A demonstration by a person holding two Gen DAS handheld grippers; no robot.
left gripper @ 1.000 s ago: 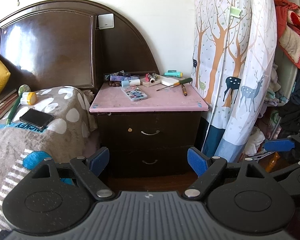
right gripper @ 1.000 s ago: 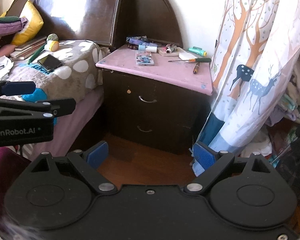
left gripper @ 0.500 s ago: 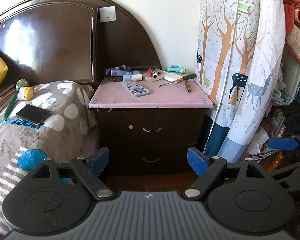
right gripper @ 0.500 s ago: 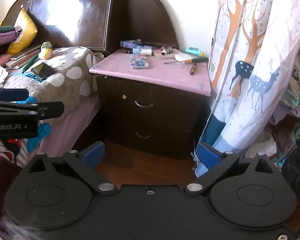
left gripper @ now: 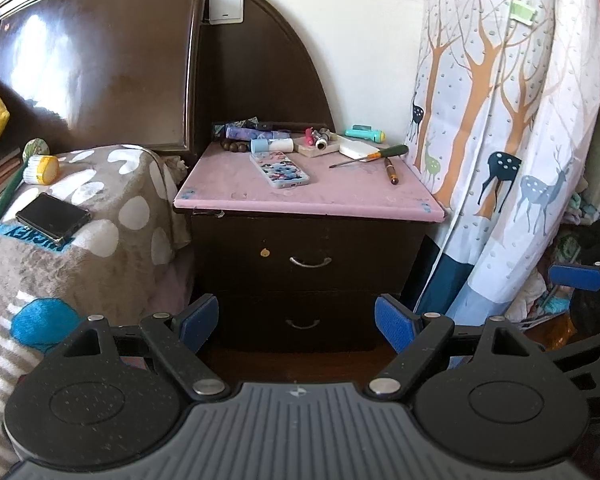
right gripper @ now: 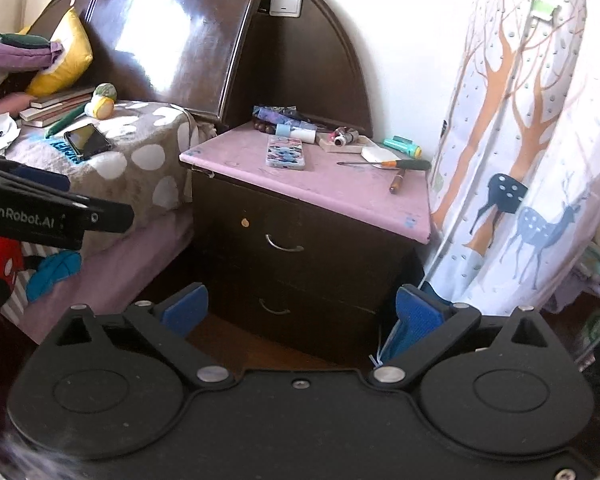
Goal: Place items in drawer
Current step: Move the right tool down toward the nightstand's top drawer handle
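Facing the dark wooden two-drawer nightstand [left gripper: 306, 264] head-on, the left hand-held gripper [left gripper: 296, 320] has its blue-padded fingers [left gripper: 198, 320] spread wide and empty, well short of the closed upper drawer with its curved metal handle [left gripper: 310, 262]. On the pink counter [left gripper: 240, 188] lie a patterned phone case [left gripper: 280, 169] near the middle, a green-handled screwdriver [left gripper: 370, 157] and a brown pen [left gripper: 392, 170] to the right, and a teal flashlight [left gripper: 365, 134] at the far edge. A black smartphone [left gripper: 52, 216] rests on the spotted grey blanket [left gripper: 112, 208] to the left. From the right wrist view, the right hand-held gripper [right gripper: 300, 314] is likewise wide and holds nothing, angled toward the nightstand's [right gripper: 300, 248] near right corner; both drawers are shut. The phone case [right gripper: 286, 152], screwdriver [right gripper: 386, 164] and pen [right gripper: 397, 182] sit apart on the counter [right gripper: 340, 188], beside a white deer-print curtain [right gripper: 520, 140] on the right.
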